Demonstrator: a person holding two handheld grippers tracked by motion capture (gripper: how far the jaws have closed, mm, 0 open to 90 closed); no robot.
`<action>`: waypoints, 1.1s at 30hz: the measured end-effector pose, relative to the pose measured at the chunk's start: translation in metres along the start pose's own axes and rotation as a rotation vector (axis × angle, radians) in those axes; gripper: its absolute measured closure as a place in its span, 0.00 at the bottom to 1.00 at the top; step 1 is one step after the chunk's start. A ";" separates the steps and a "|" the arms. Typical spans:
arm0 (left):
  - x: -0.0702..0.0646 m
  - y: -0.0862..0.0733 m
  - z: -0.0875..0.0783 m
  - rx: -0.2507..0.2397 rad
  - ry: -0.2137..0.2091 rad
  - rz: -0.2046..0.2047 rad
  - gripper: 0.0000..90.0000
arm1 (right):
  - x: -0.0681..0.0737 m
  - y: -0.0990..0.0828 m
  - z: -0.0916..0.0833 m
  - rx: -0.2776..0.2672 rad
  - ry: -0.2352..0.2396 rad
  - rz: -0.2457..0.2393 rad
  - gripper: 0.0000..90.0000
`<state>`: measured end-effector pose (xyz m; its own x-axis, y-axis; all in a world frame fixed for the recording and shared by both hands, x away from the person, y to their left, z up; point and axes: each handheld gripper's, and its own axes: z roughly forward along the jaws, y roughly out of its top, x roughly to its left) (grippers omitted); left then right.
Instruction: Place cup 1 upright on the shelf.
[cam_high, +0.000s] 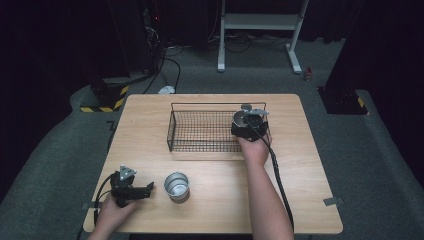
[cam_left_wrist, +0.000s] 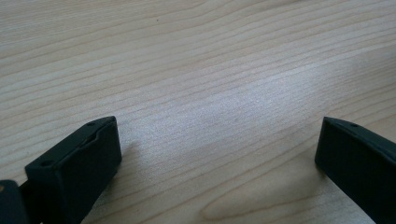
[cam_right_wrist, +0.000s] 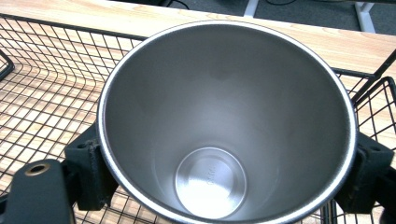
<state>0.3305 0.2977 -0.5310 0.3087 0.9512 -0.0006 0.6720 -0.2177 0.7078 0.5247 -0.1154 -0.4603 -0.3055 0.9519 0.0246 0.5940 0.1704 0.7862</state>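
1. While my right gripper (cam_high: 248, 121) sits at the right end of the basket (cam_high: 200, 107), centre-right of the high view, its jaws are clamped on a steel cup (cam_right_wrist: 224, 126), one jaw on each side of the wall just under the rim.
2. In the right gripper view the cup is upright and empty, held over the basket's wire floor; whether it touches the wire, I cannot tell.
3. Handling guess: thin polished metal, light, rigid, slick. The taper could let it slide, so I would keep the squeeze high, by the rim.
4. My left gripper (cam_high: 131, 189), lower left, has its jaws spread wide over bare table (cam_left_wrist: 196, 70), holding nothing.
5. A second cup (cam_high: 176, 185) stands upright just beside it, lower centre.
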 end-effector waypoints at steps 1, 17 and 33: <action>0.000 0.000 0.000 0.000 0.000 0.000 0.01 | 0.000 0.000 0.000 -0.001 0.000 0.000 0.15; 0.000 0.000 0.000 0.000 0.000 0.000 0.01 | -0.001 -0.001 -0.008 0.007 0.012 0.020 0.11; 0.000 0.000 0.000 0.001 0.002 0.008 0.01 | -0.003 -0.017 -0.050 -0.065 0.074 0.010 0.11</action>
<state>0.3307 0.2981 -0.5308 0.3124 0.9499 0.0064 0.6701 -0.2252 0.7073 0.4782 -0.1343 -0.4431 -0.3555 0.9315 0.0768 0.5487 0.1415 0.8240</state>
